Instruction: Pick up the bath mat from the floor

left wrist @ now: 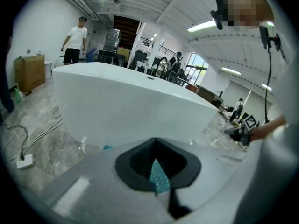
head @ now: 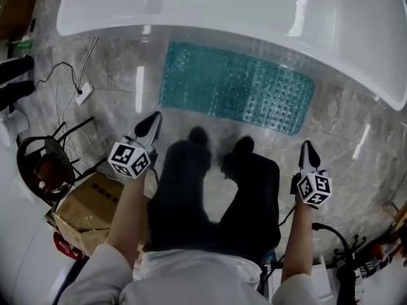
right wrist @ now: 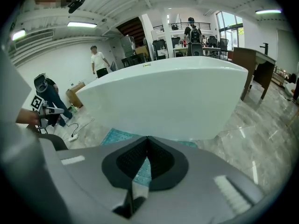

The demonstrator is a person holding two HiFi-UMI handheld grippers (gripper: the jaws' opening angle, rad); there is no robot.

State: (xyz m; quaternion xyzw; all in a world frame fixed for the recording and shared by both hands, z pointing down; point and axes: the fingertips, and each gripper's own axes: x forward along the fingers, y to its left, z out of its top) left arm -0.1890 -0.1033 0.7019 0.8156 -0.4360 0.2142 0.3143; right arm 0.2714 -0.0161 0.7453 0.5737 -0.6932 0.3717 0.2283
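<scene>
Both of my tools have their jaws pressed together with nothing clamped between them. I hold the left hand-held gripper (head: 154, 117) at about 9 o'clock from my shoes (head: 198, 135) and the right hand-held gripper (head: 308, 147) at about 3 o'clock. Each is tilted downward, its tip aimed roughly toward 12 o'clock.

The bath mat (head: 235, 86), teal and covered in small bumps, lies flat on the grey marble floor (head: 127, 68) at 12 o'clock from my shoes. Its long side runs just beside the base of the white bathtub (head: 254, 11). Neither tool touches it. In both gripper views a sliver of teal shows through the gap under the closed tips, with the tub wall rising beyond.

At 8 o'clock from me sits a cardboard box (head: 89, 211), next to a black-framed chair (head: 38, 164). At 10 o'clock a white power strip (head: 82, 94) lies on the floor with its cable.
</scene>
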